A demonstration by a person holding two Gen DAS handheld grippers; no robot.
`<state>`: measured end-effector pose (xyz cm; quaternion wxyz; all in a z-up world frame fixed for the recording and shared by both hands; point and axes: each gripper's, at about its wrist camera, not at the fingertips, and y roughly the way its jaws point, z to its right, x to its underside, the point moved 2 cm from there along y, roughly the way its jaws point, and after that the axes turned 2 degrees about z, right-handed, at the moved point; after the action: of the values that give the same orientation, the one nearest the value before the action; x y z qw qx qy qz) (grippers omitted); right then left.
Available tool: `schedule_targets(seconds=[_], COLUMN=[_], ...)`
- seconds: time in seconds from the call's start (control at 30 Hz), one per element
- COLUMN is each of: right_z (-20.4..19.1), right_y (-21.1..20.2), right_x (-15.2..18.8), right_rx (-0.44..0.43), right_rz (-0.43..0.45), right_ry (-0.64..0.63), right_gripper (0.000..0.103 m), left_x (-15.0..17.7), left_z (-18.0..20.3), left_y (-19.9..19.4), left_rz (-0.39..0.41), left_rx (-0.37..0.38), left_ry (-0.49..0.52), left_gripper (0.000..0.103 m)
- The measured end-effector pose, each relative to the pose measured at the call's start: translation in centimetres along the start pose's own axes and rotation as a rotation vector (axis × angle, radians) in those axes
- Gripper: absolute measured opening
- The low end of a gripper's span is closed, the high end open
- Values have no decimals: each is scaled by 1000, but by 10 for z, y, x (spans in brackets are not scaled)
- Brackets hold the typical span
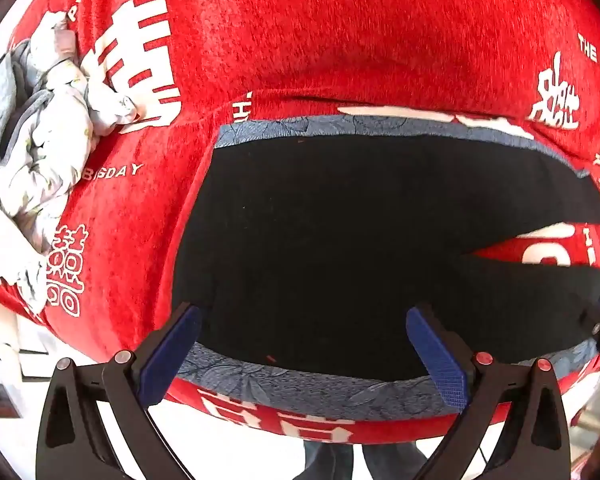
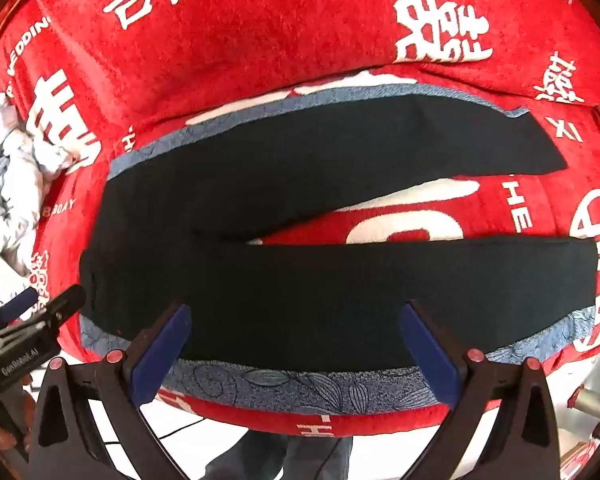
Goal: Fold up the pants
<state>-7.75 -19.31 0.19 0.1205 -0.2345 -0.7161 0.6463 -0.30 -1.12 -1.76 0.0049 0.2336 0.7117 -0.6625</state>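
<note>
Both of my tools hang wide open with nothing between the blue pads: my left hand-held gripper (image 1: 302,354) over the waist end of the black pants (image 1: 340,248), my right hand-held gripper (image 2: 294,350) over the nearer leg. The pants lie flat on a blue-grey floral cloth (image 2: 300,390) spread over a red blanket (image 2: 260,40) printed in white with large Chinese characters, "THE BIGDAY", "WEDDING" and "XI". "GenRobot.AI" reads on the left tool's body in the right wrist view, and a crumpled pale floral garment (image 1: 48,148) sits at the blanket's left edge.
</note>
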Motion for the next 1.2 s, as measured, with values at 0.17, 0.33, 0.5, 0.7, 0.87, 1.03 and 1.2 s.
schedule_targets(seconds=[0.17,0.33,0.5,0.7,0.87,1.03,1.2], right_z=[-9,-18,-24,-27,-30,-30,-28], right_y=[-5,-12,-15,-16,-18,-17,-17], right_x=[-1,0,3,4,4,5,6], right_rx=[29,52,66,71,74,73,81], right_rz=[17,38,46,48,50,44,44], right_ry=[21,31,24,28,19,19,14], right_gripper=[103,103,103,103,103,103,103], left_x=[2,2,4,5,4,5,5], left_z=[-8,-12,-20,-22,-22,-22,-22], left_y=[0,-2,-2,-2,-3,-3,-3], left_rz=[-28,-20,-27,-28,-22,-26,-27], left_rx=[37,34,40,40,38,32,28], left_ry=[-9,4,-5,0,-1,0,4], left_gripper=[103,103,103,103,103,103,103])
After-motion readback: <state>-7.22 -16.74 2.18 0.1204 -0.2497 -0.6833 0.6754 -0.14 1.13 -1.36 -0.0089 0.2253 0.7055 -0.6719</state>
